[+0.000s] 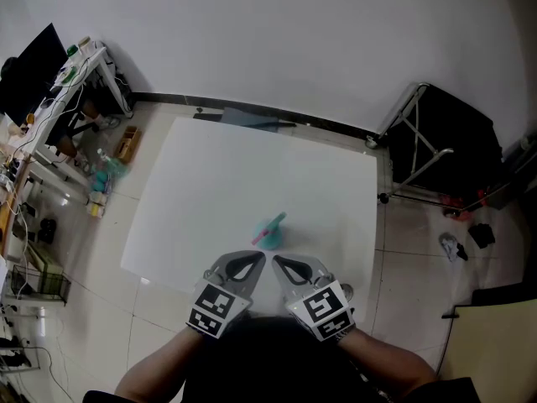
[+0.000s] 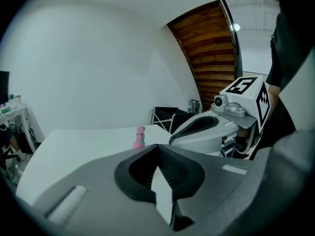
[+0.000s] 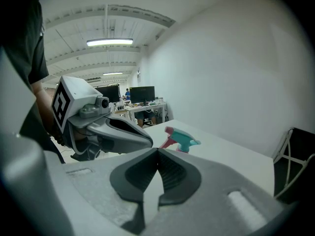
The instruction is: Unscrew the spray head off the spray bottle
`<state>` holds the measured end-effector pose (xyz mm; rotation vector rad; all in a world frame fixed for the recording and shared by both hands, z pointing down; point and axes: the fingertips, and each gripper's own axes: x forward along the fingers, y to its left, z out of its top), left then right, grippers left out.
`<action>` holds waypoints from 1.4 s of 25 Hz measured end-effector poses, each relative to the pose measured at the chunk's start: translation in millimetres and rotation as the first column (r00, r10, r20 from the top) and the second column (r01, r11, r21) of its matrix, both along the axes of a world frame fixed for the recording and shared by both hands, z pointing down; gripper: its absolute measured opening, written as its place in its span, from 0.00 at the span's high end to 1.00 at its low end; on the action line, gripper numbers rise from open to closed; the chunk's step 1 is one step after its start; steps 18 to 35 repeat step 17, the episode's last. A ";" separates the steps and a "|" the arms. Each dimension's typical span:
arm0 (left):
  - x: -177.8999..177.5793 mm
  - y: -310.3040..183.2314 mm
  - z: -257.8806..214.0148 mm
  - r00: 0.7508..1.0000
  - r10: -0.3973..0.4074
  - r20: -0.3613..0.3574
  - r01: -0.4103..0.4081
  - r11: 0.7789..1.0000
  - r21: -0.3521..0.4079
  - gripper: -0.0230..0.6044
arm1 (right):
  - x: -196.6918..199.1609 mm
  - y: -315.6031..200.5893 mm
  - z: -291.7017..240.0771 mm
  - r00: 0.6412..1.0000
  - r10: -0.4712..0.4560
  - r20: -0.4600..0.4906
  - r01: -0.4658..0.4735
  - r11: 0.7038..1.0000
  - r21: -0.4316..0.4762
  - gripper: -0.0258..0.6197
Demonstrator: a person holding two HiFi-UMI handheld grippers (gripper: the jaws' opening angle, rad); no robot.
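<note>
A spray bottle with a teal spray head and a pink trigger sits on a white table, just beyond the tips of two hand-held grippers that hover side by side at the near edge. The left gripper and the right gripper are both clenched with nothing between their jaws, and neither touches the bottle. The head view alone shows the whole layout from above: bare forearms reaching in from the bottom, the bottle near the table's front and middle, and open tabletop all around it. The left gripper view looks along its own closed jaws to the bottle at a distance, with the other gripper close on its right and a curved wooden panel rising behind. The right gripper view shows the spray head clearly above its closed jaws, the lower bottle hidden, and the left gripper alongside. Around the table run a plain white wall and a pale tiled floor; a black folding stand sits to the right, a cluttered desk to the left, and strip ceiling lights glow over office desks with monitors.
</note>
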<state>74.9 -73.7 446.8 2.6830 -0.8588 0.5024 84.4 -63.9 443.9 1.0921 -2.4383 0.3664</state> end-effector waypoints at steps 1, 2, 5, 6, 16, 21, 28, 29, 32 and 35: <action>0.3 0.1 -0.1 1.000 0.000 0.000 0.000 1.000 0.000 0.94 | 0.5 0.3 -0.1 1.000 0.000 -0.001 0.000 1.000 0.000 0.97; 0.6 0.1 -0.4 1.000 0.000 -0.001 0.000 1.000 0.000 0.94 | 1.0 0.5 -0.1 1.000 0.001 -0.001 -0.001 1.000 -0.001 0.97; 1.4 0.2 -0.5 1.000 0.001 -0.001 -0.001 1.000 0.000 0.94 | 1.9 0.7 -0.1 1.000 0.002 -0.004 -0.002 1.000 0.000 0.97; 1.8 0.3 -0.4 1.000 0.002 -0.001 -0.002 1.000 0.000 0.94 | 2.0 0.6 0.0 1.000 0.002 -0.005 -0.002 1.000 0.000 0.97; 4.8 -0.3 0.8 1.000 0.009 -0.001 -0.009 1.000 -0.007 0.94 | 3.0 -0.5 1.6 1.000 0.002 -0.007 -0.002 1.000 -0.006 0.97; 5.2 -0.3 1.1 1.000 0.009 0.000 -0.009 1.000 -0.008 0.94 | 3.3 -0.5 1.8 1.000 0.002 -0.007 -0.002 1.000 -0.006 0.97; 5.2 -0.3 1.1 1.000 0.009 0.000 -0.009 1.000 -0.008 0.94 | 3.3 -0.5 1.8 1.000 0.002 -0.007 -0.002 1.000 -0.006 0.97; 5.2 -0.3 1.1 1.000 0.009 0.000 -0.009 1.000 -0.008 0.94 | 3.3 -0.5 1.8 1.000 0.002 -0.007 -0.002 1.000 -0.006 0.97; 5.2 -0.3 1.1 1.000 0.009 0.000 -0.009 1.000 -0.008 0.94 | 3.3 -0.5 1.8 1.000 0.002 -0.007 -0.002 1.000 -0.006 0.97; 5.2 -0.3 1.1 1.000 0.009 0.000 -0.009 1.000 -0.008 0.94 | 3.3 -0.5 1.8 1.000 0.002 -0.007 -0.002 1.000 -0.006 0.97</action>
